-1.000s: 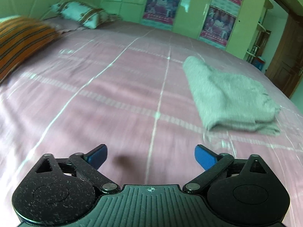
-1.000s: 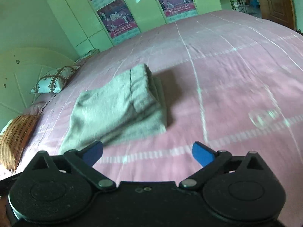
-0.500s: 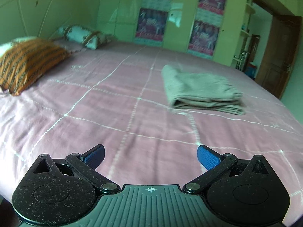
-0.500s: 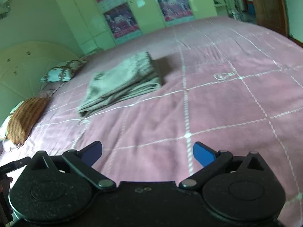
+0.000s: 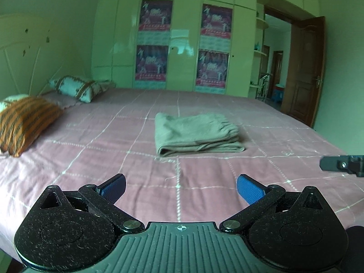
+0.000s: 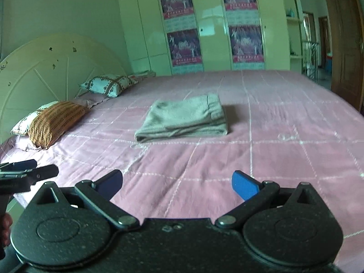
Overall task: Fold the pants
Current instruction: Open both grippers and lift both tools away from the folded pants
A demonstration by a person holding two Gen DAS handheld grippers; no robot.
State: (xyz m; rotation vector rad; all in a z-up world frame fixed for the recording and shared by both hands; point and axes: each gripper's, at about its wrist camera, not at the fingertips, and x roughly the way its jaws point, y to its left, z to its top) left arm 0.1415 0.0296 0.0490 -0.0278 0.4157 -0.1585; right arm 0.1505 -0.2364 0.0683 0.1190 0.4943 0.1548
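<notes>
Folded grey pants [image 5: 195, 134] lie flat on the pink checked bedspread [image 5: 91, 150], both grippers clear of them.

Left of the pants sits an orange striped pillow [image 5: 25, 122], with a floral pillow [image 5: 77, 87] behind it. Nearer than the pants, the left gripper [image 5: 180, 186] and right gripper [image 6: 177, 183] hover with jaws spread, holding nothing. Beyond the pants stands a poster-covered wardrobe [image 5: 182, 45].

Dim greenish daylight (glare on wardrobe [image 5: 179, 43]), fisheye-bent edges.
</notes>
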